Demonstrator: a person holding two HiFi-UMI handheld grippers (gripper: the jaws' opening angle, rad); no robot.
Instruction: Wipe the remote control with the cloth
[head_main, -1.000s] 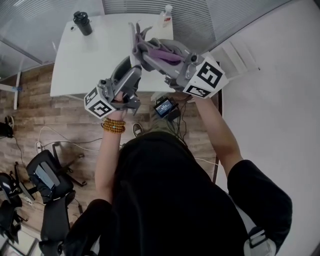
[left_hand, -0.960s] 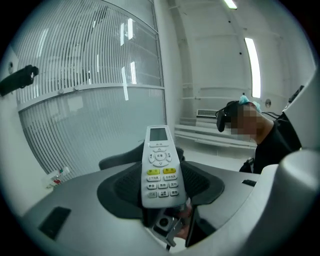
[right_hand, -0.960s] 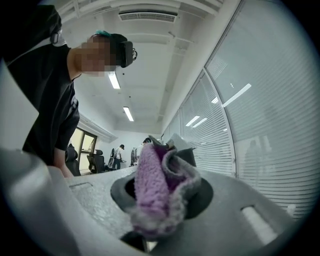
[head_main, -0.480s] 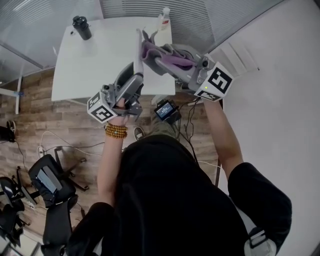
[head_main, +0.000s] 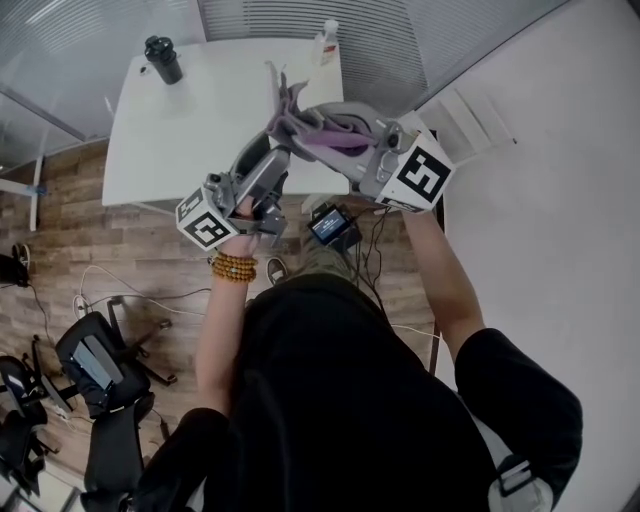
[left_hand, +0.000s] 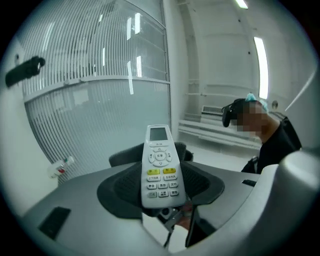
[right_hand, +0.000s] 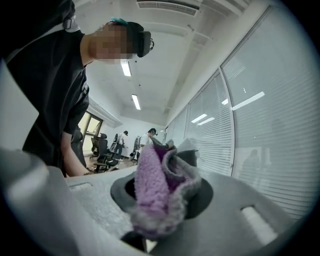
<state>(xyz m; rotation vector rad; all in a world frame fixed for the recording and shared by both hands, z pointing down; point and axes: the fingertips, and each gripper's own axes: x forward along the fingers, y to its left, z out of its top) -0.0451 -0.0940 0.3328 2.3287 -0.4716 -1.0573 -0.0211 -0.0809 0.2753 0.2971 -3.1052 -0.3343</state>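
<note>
Remote control (left_hand: 159, 167) hard to make out in head view, upper centre: edge-on behind cloth (head_main: 325, 138) and jaws, above white table (head_main: 190, 120). Left gripper (left_hand: 160, 192) clamps its lower end, bottom edge hidden; upright, white, small screen on top, 2 yellow buttons. Right gripper (right_hand: 161, 197) grips bunched purple-grey fleecy cloth, lower part hidden.

From the head we look steeply down onto the white rectangular table (head_main: 190, 130). Our left gripper view sits close behind the white push-button remote control (left_hand: 160, 170); the right, close behind the purple-grey fleecy cloth (right_hand: 157, 195). Both catch the black-shirted person (left_hand: 280, 145).
</note>
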